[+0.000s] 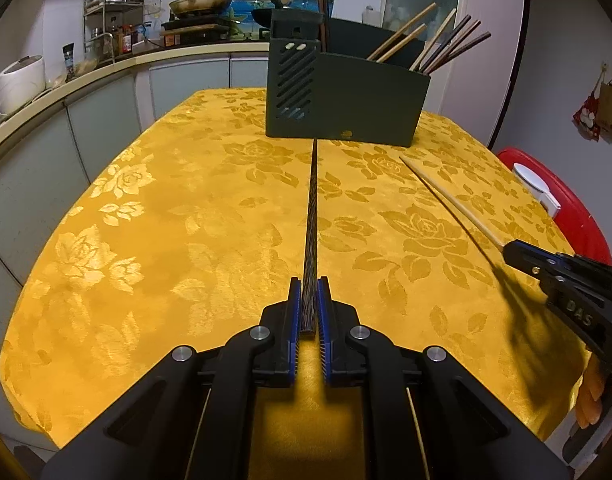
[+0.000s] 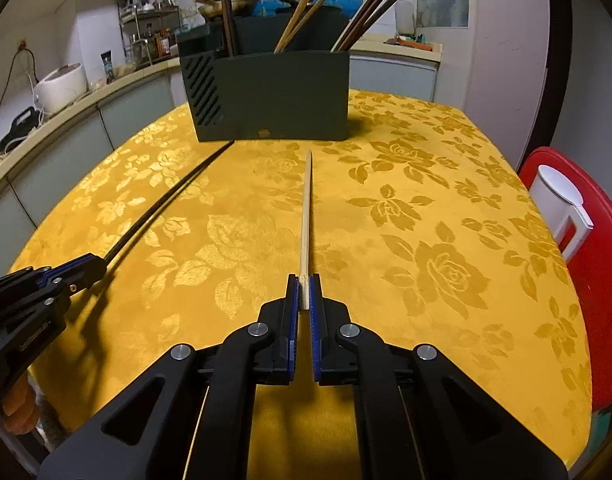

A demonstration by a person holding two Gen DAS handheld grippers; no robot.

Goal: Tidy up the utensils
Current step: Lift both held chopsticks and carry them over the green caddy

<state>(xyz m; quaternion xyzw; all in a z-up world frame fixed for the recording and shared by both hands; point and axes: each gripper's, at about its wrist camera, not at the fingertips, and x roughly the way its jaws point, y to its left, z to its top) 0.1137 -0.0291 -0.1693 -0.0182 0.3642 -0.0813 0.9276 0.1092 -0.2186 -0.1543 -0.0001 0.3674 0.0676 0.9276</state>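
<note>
Left gripper [image 1: 309,304], seen from its own wrist camera, is clamped on the near end of a dark chopstick [image 1: 312,220]. Its far tip reaches almost to the foot of the dark utensil holder [image 1: 346,100], my landmark throughout. Several chopsticks [image 1: 438,46] already stand in the holder's right-hand compartment, so I judge the sorting well under way. My right gripper [image 1: 510,250] shows at right, well short of the holder.

Right wrist view: my right gripper [image 2: 304,294] is closed on the near end of a pale bamboo chopstick [image 2: 306,208], which points at the holder's front and stops just short of it. No other loose utensils show on the yellow tablecloth [image 2: 426,200]. These two remain to be placed.
</note>
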